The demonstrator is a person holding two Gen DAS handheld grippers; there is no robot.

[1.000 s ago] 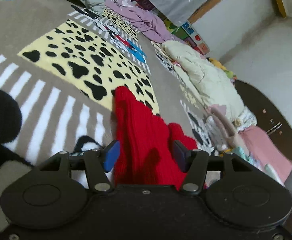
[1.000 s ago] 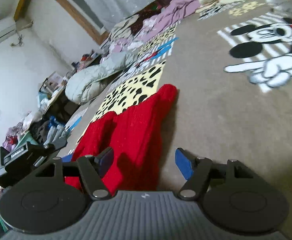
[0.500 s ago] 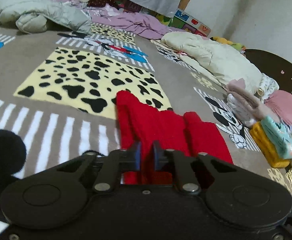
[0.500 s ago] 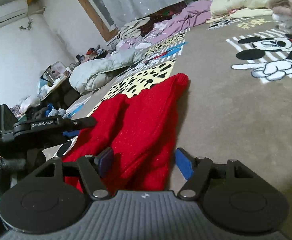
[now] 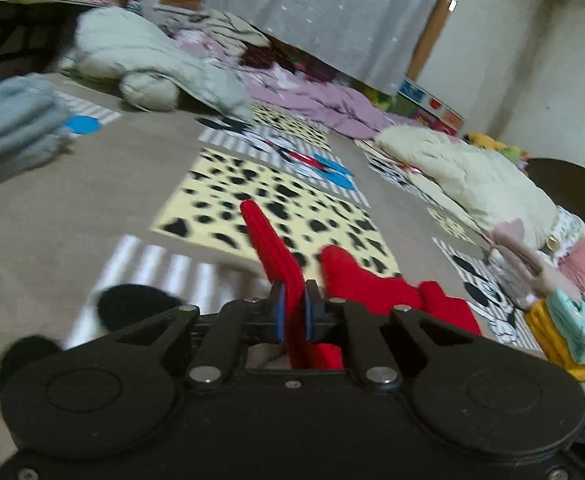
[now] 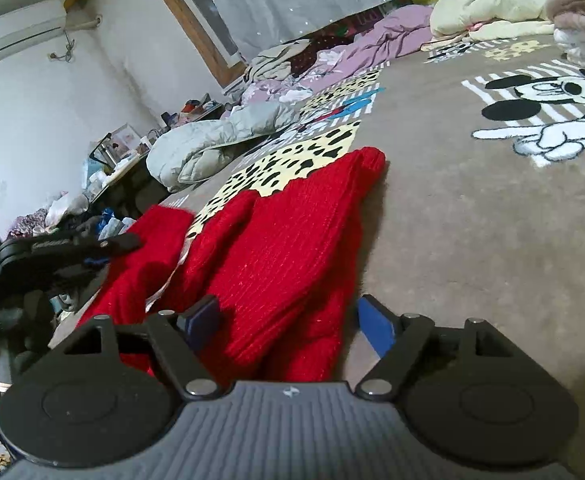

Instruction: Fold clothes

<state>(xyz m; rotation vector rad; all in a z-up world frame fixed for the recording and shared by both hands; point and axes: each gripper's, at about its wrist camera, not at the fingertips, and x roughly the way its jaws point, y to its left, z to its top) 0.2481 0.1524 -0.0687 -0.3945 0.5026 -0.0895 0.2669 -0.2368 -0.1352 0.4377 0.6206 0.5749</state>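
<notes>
The red knit garment (image 6: 292, 248) is spread on the patterned carpet (image 6: 472, 240), partly over the yellow leopard-print panel (image 5: 276, 208) of that carpet. All positions below are given relative to this garment.

Left gripper (image 5: 291, 312): the jaws are closed tight on a fold of the garment. A ridge of red knit is pinched between the blue pads (image 5: 278, 312) and is seen raised from the carpet, running away from the gripper toward the leopard-print panel. In the right wrist view this gripper (image 6: 92, 252) is located at the garment's left edge, on a lifted flap of the fabric.

Right gripper (image 6: 288, 320): the jaws are wide apart and are opening. The near end of the garment is located between the two blue pads (image 6: 374, 322); the pads are not pressed on the fabric, and the right-hand pad is seen beside the fabric's edge, over bare carpet.

A grey padded jacket (image 6: 212, 140) is located beyond the garment's far end. A cream padded jacket (image 5: 472, 176) is located well to its right, and a stack of folded clothes (image 5: 564, 328) lies near its right side.
</notes>
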